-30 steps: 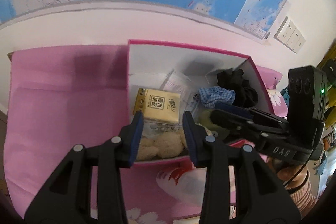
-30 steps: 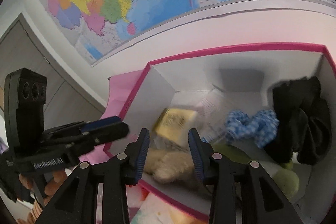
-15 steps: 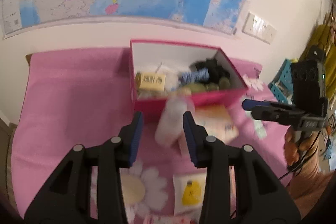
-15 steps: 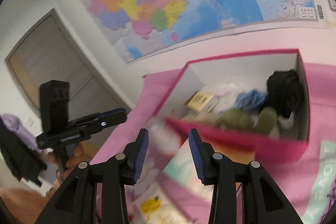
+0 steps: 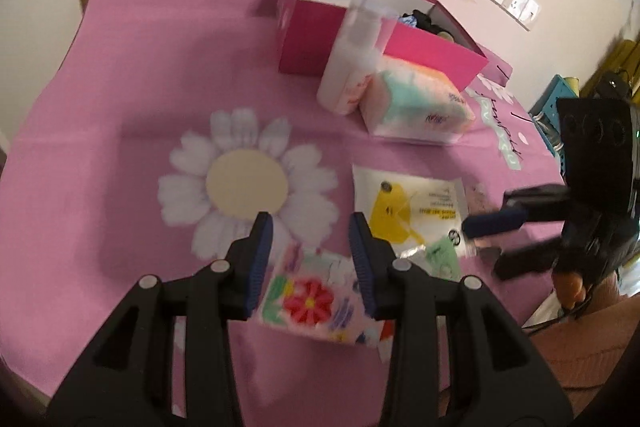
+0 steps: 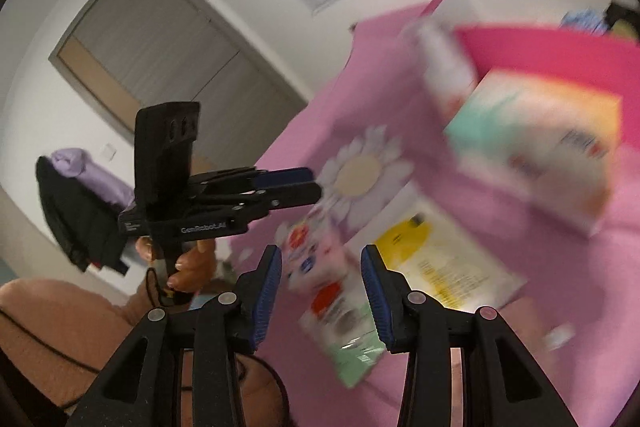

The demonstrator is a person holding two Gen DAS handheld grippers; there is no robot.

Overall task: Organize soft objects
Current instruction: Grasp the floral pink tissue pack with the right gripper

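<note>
Floral packet (image 5: 310, 301) on pink cloth (image 5: 120, 99) — left tongs (image 5: 311, 259) gaping above.

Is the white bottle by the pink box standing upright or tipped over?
Upright. The white bottle stands on the pink cloth, cap at top, against the pink box, beside the tissue pack.

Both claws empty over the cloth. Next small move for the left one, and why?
Probably lower the left claw onto the flowered packet and close. The jaws stand open with nothing gripped, the packet lies right below them on the pink cloth, outside the pink box.
</note>
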